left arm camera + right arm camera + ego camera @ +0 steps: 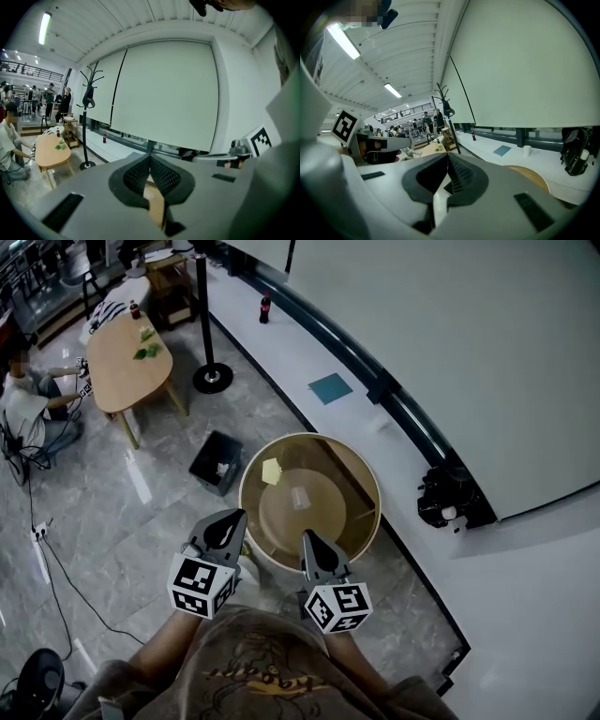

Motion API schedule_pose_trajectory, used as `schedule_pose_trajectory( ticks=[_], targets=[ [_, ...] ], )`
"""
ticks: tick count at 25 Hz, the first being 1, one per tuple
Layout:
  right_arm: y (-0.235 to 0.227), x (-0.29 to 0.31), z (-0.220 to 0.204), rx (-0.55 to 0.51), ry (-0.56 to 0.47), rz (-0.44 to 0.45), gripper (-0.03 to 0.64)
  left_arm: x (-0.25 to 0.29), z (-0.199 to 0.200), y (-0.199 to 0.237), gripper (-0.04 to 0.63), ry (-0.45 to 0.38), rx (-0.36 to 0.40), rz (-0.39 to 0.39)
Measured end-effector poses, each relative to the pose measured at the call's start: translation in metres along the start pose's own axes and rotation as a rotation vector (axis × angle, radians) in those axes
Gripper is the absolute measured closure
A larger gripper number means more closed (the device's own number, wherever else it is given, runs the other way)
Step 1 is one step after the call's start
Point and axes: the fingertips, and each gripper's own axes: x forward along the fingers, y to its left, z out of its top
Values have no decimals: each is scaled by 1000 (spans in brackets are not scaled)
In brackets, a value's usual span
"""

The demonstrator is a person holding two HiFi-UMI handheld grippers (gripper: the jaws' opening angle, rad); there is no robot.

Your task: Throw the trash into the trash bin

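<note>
Both left gripper (234, 519) and right gripper (308, 540) fingers sitting shut, empty. Paper scrap (271, 471), worktop (342, 479) eleven o'clock, likely handling light, flimsy; you're needing edge pinch.

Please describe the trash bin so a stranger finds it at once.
Find the big round table. On the grey floor just left of it in the head view stands the trash bin. It alone is a dark square box, with something white inside.
</note>
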Motion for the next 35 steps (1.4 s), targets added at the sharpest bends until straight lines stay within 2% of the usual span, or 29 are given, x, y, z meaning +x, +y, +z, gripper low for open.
schedule_pose_trajectory(
  ticks=[9, 16, 21, 27, 35],
  targets=[
    [-21, 65, 31, 12, -13, -71, 598, 61, 27, 50, 578, 31, 11, -69],
    [-32, 111, 50, 22, -28, -152, 598, 101, 51, 84, 578, 25, 43, -140],
    [-39, 127, 60, 27, -30, -188, 598, 120, 62, 95, 578, 25, 48, -160],
    [-52, 143, 67, 29, -25, -190, 598, 139, 70, 100, 578, 17, 36, -170],
    [-63, 159, 70, 24, -19, -157, 598, 152, 67, 106, 578, 20, 19, -137]
  ],
)
